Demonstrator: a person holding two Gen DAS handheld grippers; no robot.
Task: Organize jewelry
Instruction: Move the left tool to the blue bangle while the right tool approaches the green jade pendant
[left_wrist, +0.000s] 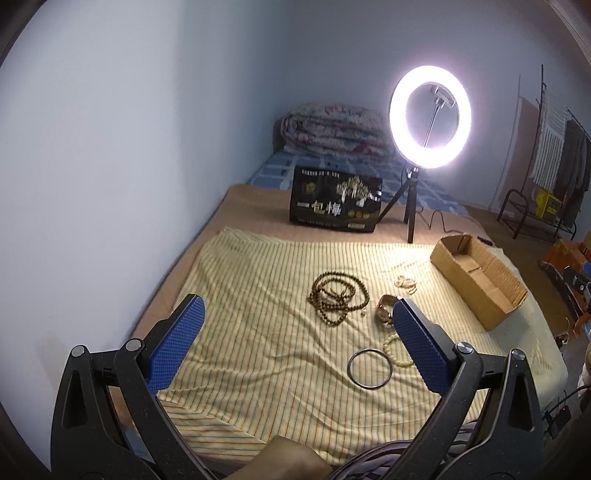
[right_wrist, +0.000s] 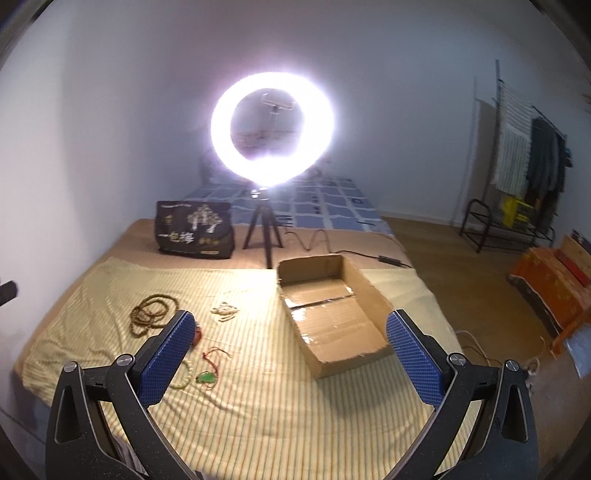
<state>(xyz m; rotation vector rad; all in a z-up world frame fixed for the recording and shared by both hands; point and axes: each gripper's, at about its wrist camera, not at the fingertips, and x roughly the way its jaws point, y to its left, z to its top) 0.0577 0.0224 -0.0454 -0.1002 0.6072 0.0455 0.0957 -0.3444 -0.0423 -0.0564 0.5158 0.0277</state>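
A bedroom in a home, judging by the bed (left_wrist: 236, 206) pushed against the plain wall (left_wrist: 110, 147). Folded floral quilt (left_wrist: 332, 129) at 12 o'clock on a blue checked sheet (right_wrist: 332, 206). Striped yellow cloth (left_wrist: 258, 332) spread over the near part. Clothes rack (right_wrist: 532, 155) hung with garments at 2 o'clock (beside a low black metal stand (right_wrist: 491, 225)). Lit ring light (right_wrist: 273, 122) on a small tripod, standing on the bed.

- A lit ring light (left_wrist: 430, 116) at upper right of the left wrist view is the main source.
- In the right wrist view it blooms at upper centre, washing out detail.
- Frame corners darken; straight edges bow.
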